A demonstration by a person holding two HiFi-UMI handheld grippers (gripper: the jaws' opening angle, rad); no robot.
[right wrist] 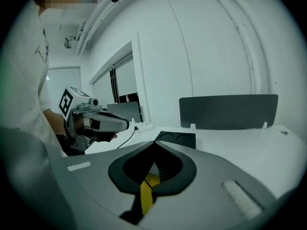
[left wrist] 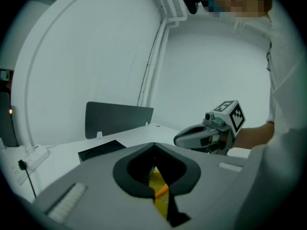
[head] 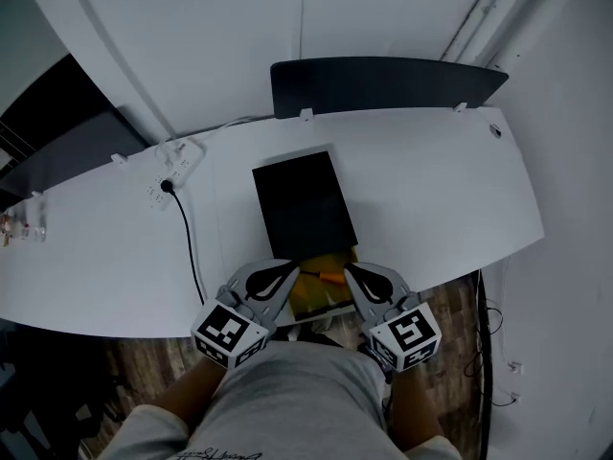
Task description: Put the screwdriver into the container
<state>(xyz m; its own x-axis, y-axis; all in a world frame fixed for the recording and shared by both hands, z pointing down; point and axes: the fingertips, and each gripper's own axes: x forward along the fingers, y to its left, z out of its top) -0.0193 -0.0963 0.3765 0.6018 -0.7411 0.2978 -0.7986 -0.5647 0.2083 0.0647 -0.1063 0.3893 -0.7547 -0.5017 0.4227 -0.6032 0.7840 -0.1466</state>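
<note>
The screwdriver (head: 330, 278) lies in the yellow container (head: 314, 298), just below the near edge of the black box (head: 304, 206) in the head view, in the gap between the two grippers' tips and touched by neither. Only its orange handle is plain, a short stub angled across the yellow, with a darker bit at its left end too small to make out. The left gripper (head: 290, 270) sits just left of it and the right gripper (head: 351, 270) just right of it, both slanting in toward the box's near edge. In the left gripper view the jaws meet at their tips with nothing pinched; yellow and a sliver of orange show through the slot behind them. The right gripper view shows its jaws pressed together too, empty, with only yellow behind the slot. The container pokes out from under the box's near edge at the front rim of the white desk (head: 431, 190). The box is matt black and rectangular. Left of it lies a white power strip (head: 172, 172) with a black cable (head: 189, 242), and beyond its far edge stands a dark partition panel (head: 383, 86).
</note>
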